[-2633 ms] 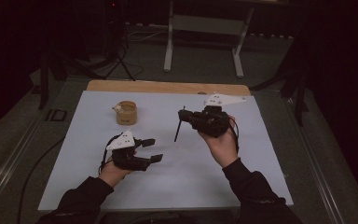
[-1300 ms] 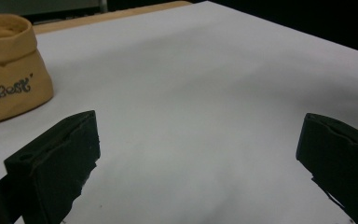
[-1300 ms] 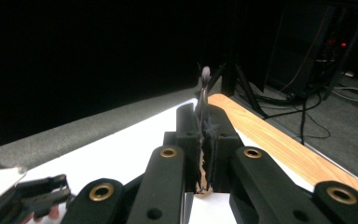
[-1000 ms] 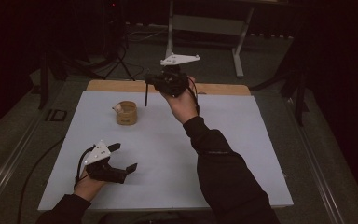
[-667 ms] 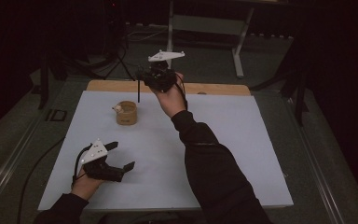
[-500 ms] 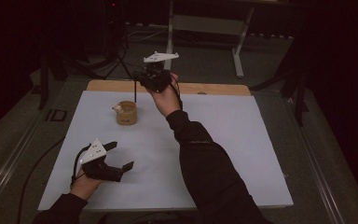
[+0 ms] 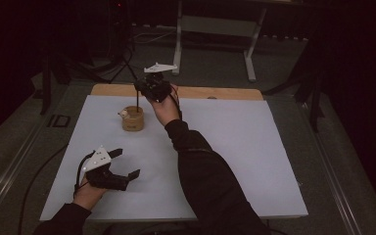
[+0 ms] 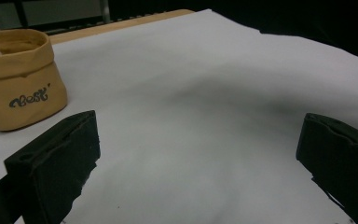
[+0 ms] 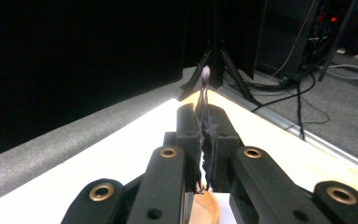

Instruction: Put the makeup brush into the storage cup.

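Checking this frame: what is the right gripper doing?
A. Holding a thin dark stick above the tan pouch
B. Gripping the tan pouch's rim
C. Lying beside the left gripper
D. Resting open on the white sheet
A: the right gripper, jaws shut, holds a thin dark stick whose lower end hangs over the tan pouch.

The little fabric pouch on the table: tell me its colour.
Tan-yellow pouch with dark script lettering on its front, clearest in the left gripper view.

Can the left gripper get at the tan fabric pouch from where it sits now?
Probably yes. The left gripper stands open low over the white sheet, with bare sheet between it and the tan pouch. But the right gripper, shut on a thin black stick, hangs right above the pouch.
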The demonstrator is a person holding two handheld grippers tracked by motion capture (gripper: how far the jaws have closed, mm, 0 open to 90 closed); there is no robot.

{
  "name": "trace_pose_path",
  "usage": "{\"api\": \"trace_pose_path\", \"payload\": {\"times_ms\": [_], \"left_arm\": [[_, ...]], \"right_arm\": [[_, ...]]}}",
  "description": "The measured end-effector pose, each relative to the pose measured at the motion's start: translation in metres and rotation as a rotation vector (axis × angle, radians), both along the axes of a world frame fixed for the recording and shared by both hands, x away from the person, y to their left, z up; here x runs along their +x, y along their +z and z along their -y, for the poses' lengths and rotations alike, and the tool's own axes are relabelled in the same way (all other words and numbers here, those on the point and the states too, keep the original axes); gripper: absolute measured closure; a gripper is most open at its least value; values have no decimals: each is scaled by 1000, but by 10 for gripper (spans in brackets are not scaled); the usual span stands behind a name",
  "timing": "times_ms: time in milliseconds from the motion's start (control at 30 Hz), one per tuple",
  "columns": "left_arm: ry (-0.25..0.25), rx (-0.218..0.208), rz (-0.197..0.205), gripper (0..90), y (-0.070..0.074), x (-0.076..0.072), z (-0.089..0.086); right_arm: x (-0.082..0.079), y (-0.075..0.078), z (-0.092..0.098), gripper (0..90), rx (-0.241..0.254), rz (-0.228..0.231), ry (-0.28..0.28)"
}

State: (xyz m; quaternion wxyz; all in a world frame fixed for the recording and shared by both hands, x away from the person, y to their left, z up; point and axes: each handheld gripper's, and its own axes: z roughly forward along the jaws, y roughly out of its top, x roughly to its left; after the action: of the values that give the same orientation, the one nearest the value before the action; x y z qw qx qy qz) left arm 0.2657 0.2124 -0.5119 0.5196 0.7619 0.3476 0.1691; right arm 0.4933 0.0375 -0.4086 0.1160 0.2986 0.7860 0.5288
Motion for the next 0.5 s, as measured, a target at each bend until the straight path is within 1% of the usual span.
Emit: {"api": "trace_pose_path", "payload": {"times_ms": [33, 67, 133, 200, 233, 300, 333, 400, 433, 500], "left_arm": [[-4, -4, -2, 0, 0, 0, 0], [-2, 1, -2, 0, 0, 0, 0], [-6, -2, -1, 0, 0, 0, 1], [-5, 9, -3, 0, 0, 0, 1], [-8, 1, -4, 0, -1, 0, 1], [-7, 8, -1, 0, 0, 0, 2], [-8, 4, -1, 0, 0, 0, 2], [0, 14, 0, 0, -1, 0, 2], [1, 11, -1, 0, -1, 0, 2], [1, 11, 1, 0, -1, -1, 2]], "right_arm": [[0, -3, -1, 861, -8, 1, -3], [0, -5, -1, 861, -6, 0, -7], [1, -11, -3, 860, -18, -11, -7], [1, -16, -3, 860, -26, -24, -7], [1, -18, -4, 859, -29, -31, -8], [1, -21, -5, 860, -38, -36, -5], [1, -22, -6, 859, -40, -39, -4], [0, -25, -8, 859, -47, -41, 0], [0, -27, -9, 859, -49, -49, 3], [-1, -29, -12, 859, -73, -42, -5]]}}
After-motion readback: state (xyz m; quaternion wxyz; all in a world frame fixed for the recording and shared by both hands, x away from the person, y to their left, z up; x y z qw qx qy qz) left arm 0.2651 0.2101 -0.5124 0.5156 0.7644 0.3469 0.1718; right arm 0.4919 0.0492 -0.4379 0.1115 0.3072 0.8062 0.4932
